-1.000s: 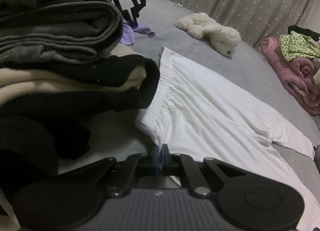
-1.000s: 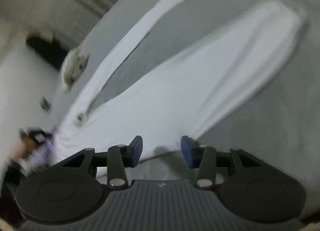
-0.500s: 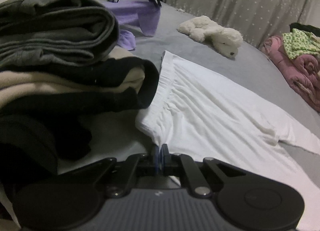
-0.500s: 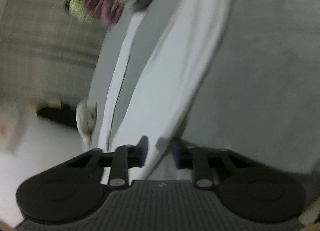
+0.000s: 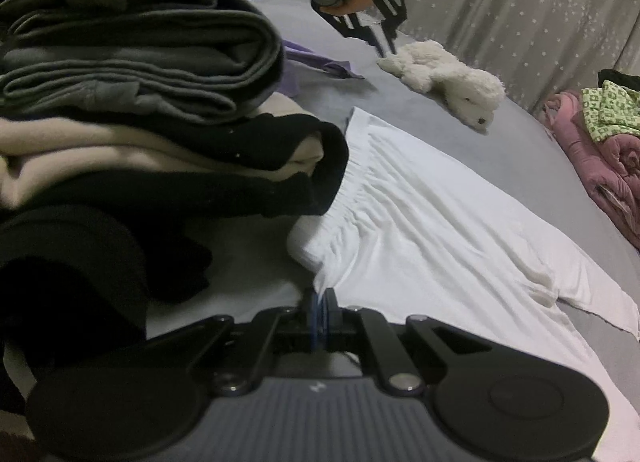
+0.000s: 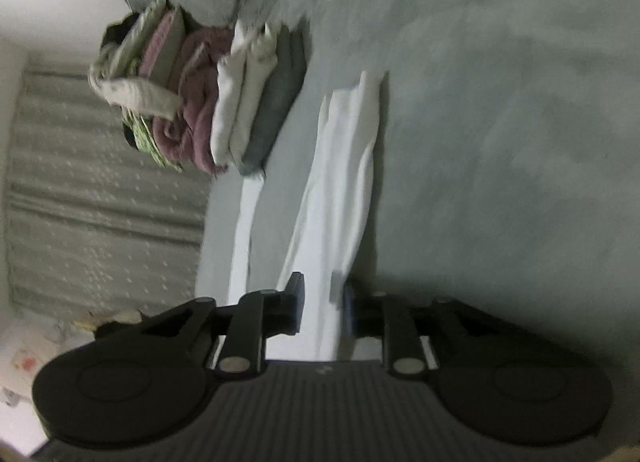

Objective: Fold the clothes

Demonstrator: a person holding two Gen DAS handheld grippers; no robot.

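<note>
No writing was legible anywhere. The white trousers point(image 5: 432, 230), thin and softly creased with a gathered elastic waistband, lay spread flat on the grey bed point(image 5: 516, 154). The left tool point(image 5: 319, 312) pinched the waistband corner beside a stack of folded clothes point(image 5: 132, 102). The right tool point(image 6: 322, 302), fingers apart, straddled white fabric without gripping it.

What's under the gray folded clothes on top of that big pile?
Under the gray folded garment lie a beige layer and black clothes, stacked beside the white pants. The left gripper pinches those pants. What's at the pile's very bottom is hidden.
</note>
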